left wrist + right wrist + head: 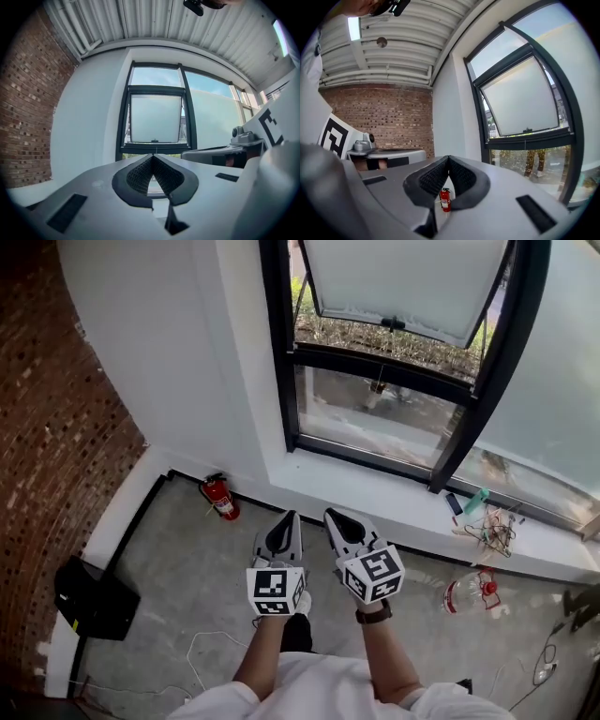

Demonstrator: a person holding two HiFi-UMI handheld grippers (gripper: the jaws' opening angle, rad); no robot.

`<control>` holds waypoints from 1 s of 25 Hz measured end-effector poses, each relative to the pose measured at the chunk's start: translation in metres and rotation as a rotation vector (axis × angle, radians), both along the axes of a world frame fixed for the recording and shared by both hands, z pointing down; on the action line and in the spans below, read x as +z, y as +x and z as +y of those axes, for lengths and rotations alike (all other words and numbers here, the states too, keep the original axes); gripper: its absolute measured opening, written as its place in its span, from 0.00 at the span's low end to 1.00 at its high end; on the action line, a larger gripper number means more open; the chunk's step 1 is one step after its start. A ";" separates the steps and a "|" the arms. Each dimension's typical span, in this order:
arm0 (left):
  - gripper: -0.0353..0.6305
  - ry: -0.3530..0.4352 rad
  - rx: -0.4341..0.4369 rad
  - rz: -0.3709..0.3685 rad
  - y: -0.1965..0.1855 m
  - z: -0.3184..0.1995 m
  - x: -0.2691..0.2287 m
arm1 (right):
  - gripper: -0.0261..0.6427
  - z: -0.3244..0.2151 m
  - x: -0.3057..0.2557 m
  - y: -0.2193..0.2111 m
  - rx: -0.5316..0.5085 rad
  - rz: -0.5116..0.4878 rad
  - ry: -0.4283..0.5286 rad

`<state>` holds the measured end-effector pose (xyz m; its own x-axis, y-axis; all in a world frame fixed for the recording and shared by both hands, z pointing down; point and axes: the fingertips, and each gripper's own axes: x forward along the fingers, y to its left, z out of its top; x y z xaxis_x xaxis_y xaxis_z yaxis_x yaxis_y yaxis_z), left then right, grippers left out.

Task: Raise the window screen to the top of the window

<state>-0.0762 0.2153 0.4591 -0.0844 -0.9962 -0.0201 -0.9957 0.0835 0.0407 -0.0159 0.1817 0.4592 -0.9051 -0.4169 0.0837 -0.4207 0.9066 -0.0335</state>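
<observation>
Back from the window [281, 362], out on the floor: both tools idle. Left gripper [288, 516] and right gripper [334, 514] are clenched tight on nothing, side by side, aimed at the window and well short of it. Screen [403, 277] sits in the window's upper half, its handle [392, 323] down by the middle crossbar, with clear glass above it. Nothing raised yet, I'd say. Left to do: close in, grab handle, push to the top.

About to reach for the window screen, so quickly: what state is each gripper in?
Left gripper: closed, holding nothing.
Right gripper: closed, holding nothing.
</observation>
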 end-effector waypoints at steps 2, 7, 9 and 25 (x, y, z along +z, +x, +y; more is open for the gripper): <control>0.05 0.006 0.031 0.013 -0.019 -0.044 -0.003 | 0.04 -0.046 -0.014 -0.012 0.085 -0.036 0.049; 0.05 0.102 0.085 0.044 -0.080 -0.130 -0.043 | 0.04 -0.136 -0.058 -0.031 0.382 -0.108 0.190; 0.05 0.119 0.115 0.050 -0.094 -0.158 -0.049 | 0.04 -0.165 -0.059 -0.035 0.457 -0.122 0.176; 0.05 0.064 0.358 0.030 -0.038 -0.410 -0.019 | 0.04 -0.398 -0.032 -0.036 0.402 -0.100 0.137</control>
<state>-0.1142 -0.1944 0.4397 0.2684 -0.9595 -0.0861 -0.9595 -0.2742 0.0644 -0.0519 -0.2163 0.4271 -0.6696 -0.7388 -0.0766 -0.7418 0.6704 0.0175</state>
